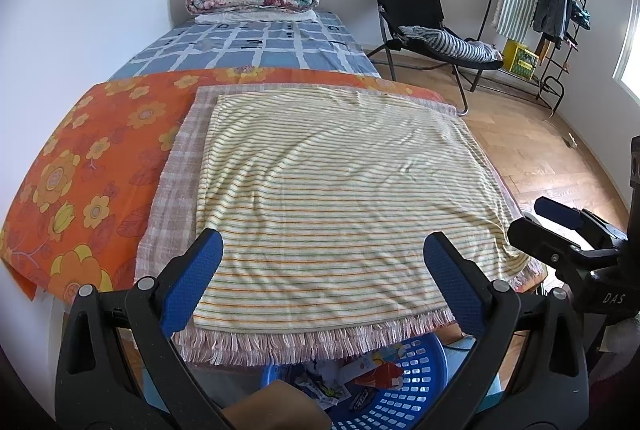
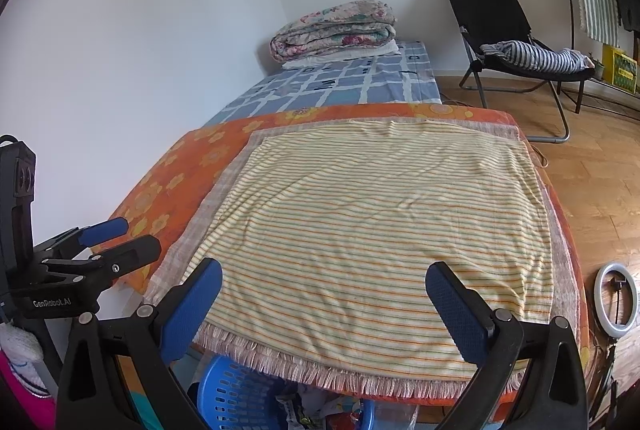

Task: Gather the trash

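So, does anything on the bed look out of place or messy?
Nothing much stands out. The striped cloth lies flat, only lightly wrinkled, with no trash on it. The wrappers already sit in the blue basket below its fringe. Both jaws are open and empty.

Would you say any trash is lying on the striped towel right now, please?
No, the striped towel lies bare, while wrappers sit in the blue basket below its fringe.
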